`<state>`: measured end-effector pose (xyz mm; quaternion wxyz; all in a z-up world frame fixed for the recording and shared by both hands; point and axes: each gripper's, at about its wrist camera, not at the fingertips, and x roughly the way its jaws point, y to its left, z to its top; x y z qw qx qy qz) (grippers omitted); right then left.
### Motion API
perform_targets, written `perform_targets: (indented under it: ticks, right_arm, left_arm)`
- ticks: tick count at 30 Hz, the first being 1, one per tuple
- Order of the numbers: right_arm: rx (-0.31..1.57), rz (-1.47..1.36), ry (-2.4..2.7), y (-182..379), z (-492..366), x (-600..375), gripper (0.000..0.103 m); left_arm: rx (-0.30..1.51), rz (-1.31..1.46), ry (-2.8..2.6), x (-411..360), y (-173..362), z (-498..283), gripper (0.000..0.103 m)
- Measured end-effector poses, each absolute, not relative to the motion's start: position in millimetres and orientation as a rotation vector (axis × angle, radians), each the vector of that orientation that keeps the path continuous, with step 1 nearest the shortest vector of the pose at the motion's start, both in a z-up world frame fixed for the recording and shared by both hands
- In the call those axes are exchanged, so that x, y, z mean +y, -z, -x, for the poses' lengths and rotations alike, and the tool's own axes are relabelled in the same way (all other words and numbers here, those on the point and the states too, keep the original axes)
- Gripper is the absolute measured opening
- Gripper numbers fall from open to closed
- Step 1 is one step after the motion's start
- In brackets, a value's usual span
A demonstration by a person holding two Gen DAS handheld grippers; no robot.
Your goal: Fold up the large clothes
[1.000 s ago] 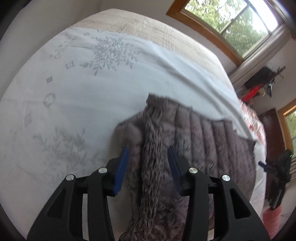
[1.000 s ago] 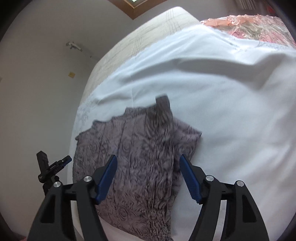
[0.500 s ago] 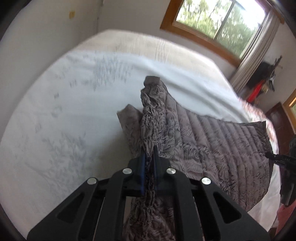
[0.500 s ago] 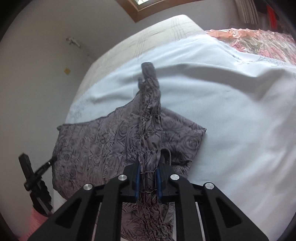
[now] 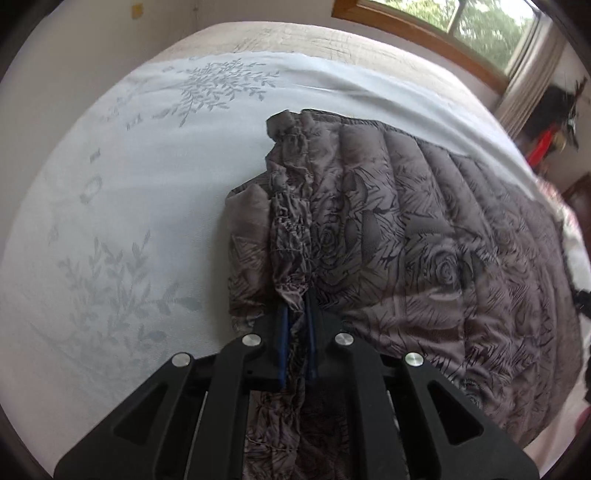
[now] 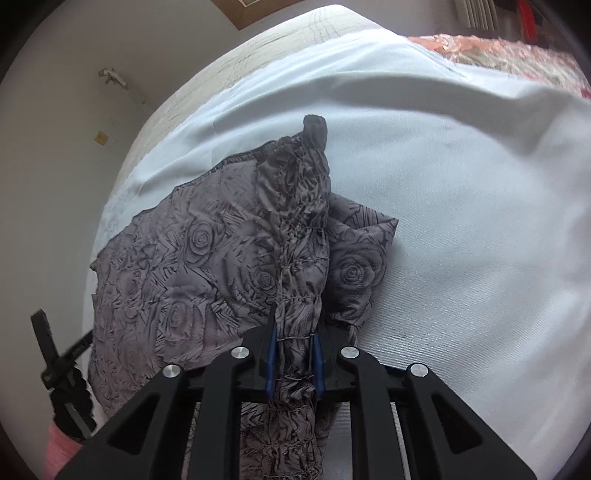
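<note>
A grey quilted garment (image 5: 424,240) with a rose pattern lies spread on the white bed sheet (image 5: 129,221). Its gathered elastic band (image 5: 291,229) runs away from my left gripper (image 5: 296,308), whose blue pads pinch that band while the jaws are opening slightly. In the right wrist view the same garment (image 6: 192,258) spreads to the left. My right gripper (image 6: 295,328) is shut on another bunched, stitched band (image 6: 295,229) at the garment's right side. Both grippers point steeply down at the bed.
The sheet (image 6: 461,221) covers a beige quilted mattress (image 5: 332,40). A window (image 5: 480,22) is behind the bed. A black tripod-like stand (image 6: 55,354) rises by the bed's edge at the left. A pink-orange floral cover (image 6: 498,51) lies at the far right.
Both grippers went from wide open around the gathered bands to shut on them. The bands rose with the grippers, then came back down toward the sheet.
</note>
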<state>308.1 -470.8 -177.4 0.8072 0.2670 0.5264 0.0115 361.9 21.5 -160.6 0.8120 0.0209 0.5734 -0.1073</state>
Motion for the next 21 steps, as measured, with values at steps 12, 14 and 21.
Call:
perform_targets:
  ticks: [12,14,21]
  right_arm:
    - [1.027,-0.253,0.071,100.8,-280.7,-382.8,0.037]
    - [1.024,-0.235,0.051,102.6,-288.6,-358.0,0.036]
    - [1.039,-0.174,0.093,134.6,-305.4,-333.2,0.036]
  left_arm:
    - [1.078,-0.012,0.271,-19.8,79.9,-330.7,0.013]
    - [1.078,-0.047,0.296,-41.1,87.1,-329.5,0.013]
    - [1.110,-0.115,0.302,-79.6,132.1,-327.9,0.017]
